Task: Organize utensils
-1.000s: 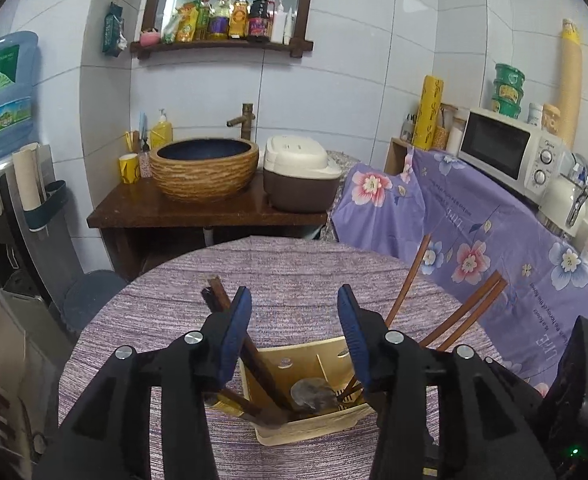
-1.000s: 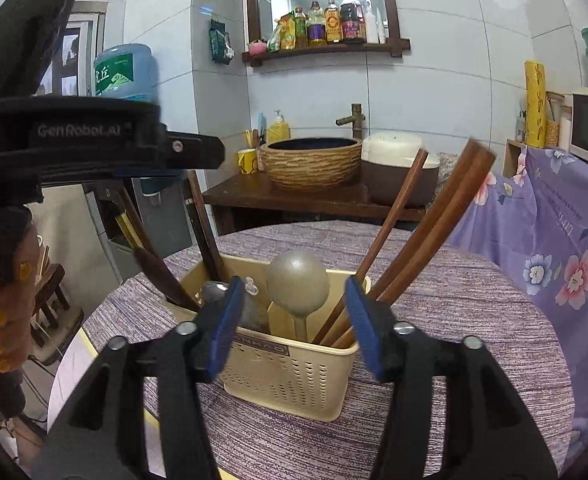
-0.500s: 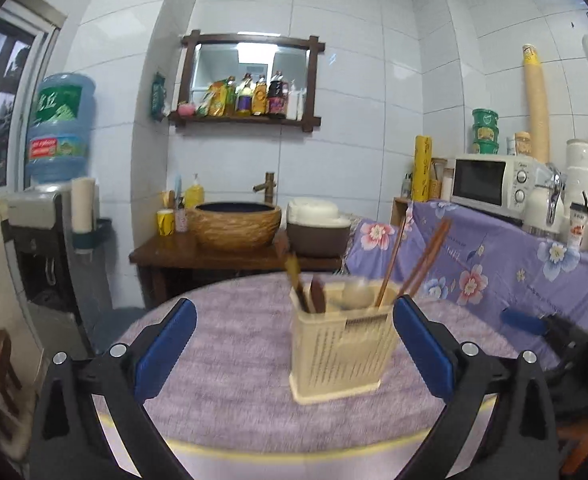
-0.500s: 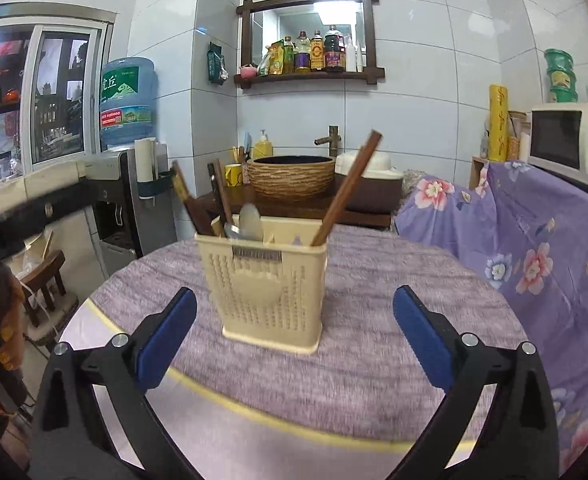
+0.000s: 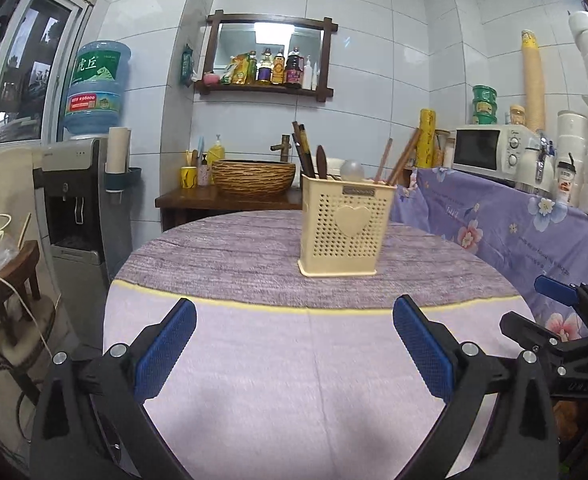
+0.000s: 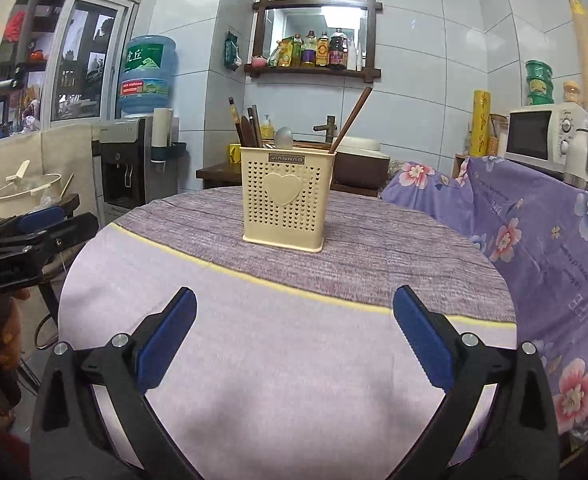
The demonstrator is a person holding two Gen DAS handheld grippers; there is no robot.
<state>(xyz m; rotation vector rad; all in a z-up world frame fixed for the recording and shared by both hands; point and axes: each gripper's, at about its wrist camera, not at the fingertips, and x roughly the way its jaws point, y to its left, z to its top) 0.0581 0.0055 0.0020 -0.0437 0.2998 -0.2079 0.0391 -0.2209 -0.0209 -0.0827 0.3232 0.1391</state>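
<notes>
The task is judged to be at or very near its end: every utensil in view is seen standing inside the cream perforated plastic holder with a raised heart on its front [image 5: 346,229], and none is seen lying on the round desk covered in a purple cloth [image 5: 254,344]. The holder is placed upright on the far half of the desk, well apart from both grippers. The left gripper [image 5: 294,348] is held over the near edge of the desk with its blue pads spread wide, nothing being gripped or lying between them; its jaws have just been opening. The right gripper [image 6: 294,336] is likewise held over the near edge, spread wide and empty, its jaws also having just been opening. In the left wrist view the right gripper is also glimpsed at the far right edge. The brown wooden chopsticks [image 6: 350,120] are set with their long axis close to vertical, their free ends pointing up and leaning out toward the right rim of the holder. The dark wooden utensils [image 6: 248,128] at the left side point up and lean slightly left. The grey spoon [image 6: 284,137] is stood bowl-up between them. Little more than a check that nothing is left outside the holder seems called for next.
</notes>
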